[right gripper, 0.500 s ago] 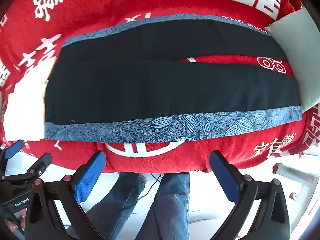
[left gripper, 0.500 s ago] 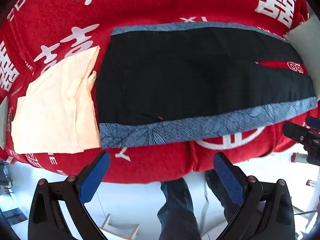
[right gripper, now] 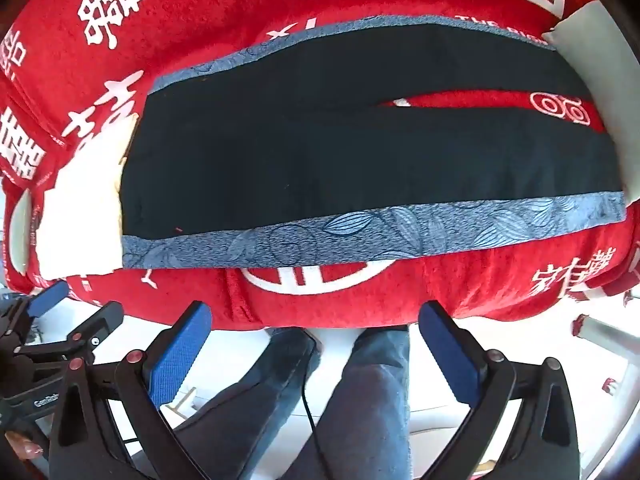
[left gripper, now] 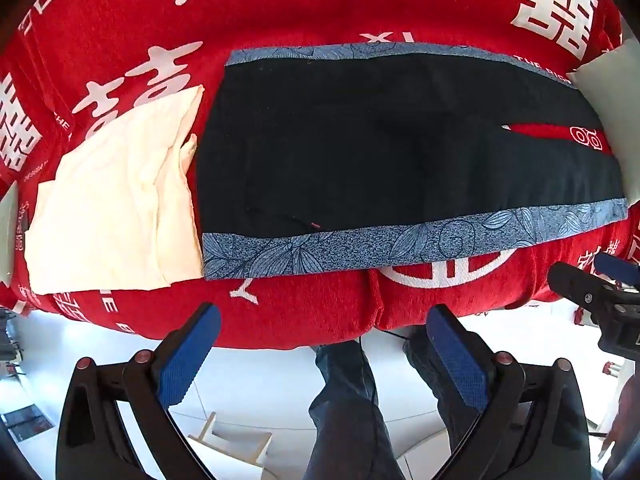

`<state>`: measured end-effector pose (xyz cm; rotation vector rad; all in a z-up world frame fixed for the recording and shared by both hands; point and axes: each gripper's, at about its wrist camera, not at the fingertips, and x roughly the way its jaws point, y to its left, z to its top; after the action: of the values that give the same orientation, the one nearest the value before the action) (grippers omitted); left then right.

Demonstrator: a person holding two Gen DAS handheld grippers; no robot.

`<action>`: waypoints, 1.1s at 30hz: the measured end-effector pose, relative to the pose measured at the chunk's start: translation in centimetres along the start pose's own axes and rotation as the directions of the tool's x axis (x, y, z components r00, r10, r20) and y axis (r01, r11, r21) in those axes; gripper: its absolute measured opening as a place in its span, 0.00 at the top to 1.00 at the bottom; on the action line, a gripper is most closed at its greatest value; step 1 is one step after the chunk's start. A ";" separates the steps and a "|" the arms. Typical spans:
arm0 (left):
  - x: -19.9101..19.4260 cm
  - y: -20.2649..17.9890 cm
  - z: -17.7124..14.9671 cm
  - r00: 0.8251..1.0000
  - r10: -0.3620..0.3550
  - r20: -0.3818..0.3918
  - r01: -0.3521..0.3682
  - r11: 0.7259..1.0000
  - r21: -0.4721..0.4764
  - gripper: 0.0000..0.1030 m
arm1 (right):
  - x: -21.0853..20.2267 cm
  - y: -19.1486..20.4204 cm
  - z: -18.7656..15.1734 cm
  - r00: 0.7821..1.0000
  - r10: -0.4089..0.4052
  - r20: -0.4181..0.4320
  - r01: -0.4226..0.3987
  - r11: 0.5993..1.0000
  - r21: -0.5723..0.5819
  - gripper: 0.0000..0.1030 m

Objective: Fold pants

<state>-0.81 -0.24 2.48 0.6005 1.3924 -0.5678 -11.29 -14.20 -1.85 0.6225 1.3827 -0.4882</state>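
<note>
Pants (left gripper: 380,152) (right gripper: 360,152): black, with a blue-grey leaf-patterned band along each outer edge. Spread flat across the middle of the table, waist end to the left, legs running to the right. The two legs lie side by side and part slightly toward the right end, where a narrow wedge of the cover shows between them. Not yet folded.

Red cover (left gripper: 320,8) (right gripper: 200,40): plush cloth with large white characters, draped over the whole table and hanging down over the near edge.

Cream cloth (left gripper: 116,208) (right gripper: 80,220): a folded pale piece lying just left of the waist end, its right edge touching or slipping under the pants; which of the two is hard to tell.

Pale cushion (left gripper: 616,112) (right gripper: 596,60): at the right edge of the table, just beside the leg ends.

Left gripper (left gripper: 320,354): black frame with blue pads, pointing down at the near edge of the table, jaws spread wide with nothing between them. Clear of the pants.

Right gripper (right gripper: 316,354): same make, to the right of the other, likewise at the near edge, jaws released and empty, apart from the pants.

Person's legs (left gripper: 348,412) (right gripper: 360,400): in blue jeans, standing at the near side of the table, seen below both grippers.
</note>
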 end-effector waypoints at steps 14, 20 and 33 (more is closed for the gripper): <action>0.6 -0.4 -0.1 0.999 -0.005 -0.047 0.005 1.000 -0.006 0.00 | -0.1 -0.1 1.2 0.995 -0.095 0.009 0.095 0.995 -0.041 0.00; 0.7 -0.3 -0.2 0.998 -0.020 -0.061 0.019 1.000 -0.025 0.00 | 0.0 0.3 1.3 0.995 -0.096 0.009 0.096 0.994 -0.054 0.00; 0.8 -0.3 -0.3 0.997 -0.015 -0.069 0.012 0.999 -0.045 0.00 | 0.2 0.1 1.6 0.995 -0.105 -0.001 0.104 0.993 -0.063 0.00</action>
<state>-1.18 -0.24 1.61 0.5796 1.4720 -0.5293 -10.01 -15.18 -1.94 0.5020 1.4343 -0.5249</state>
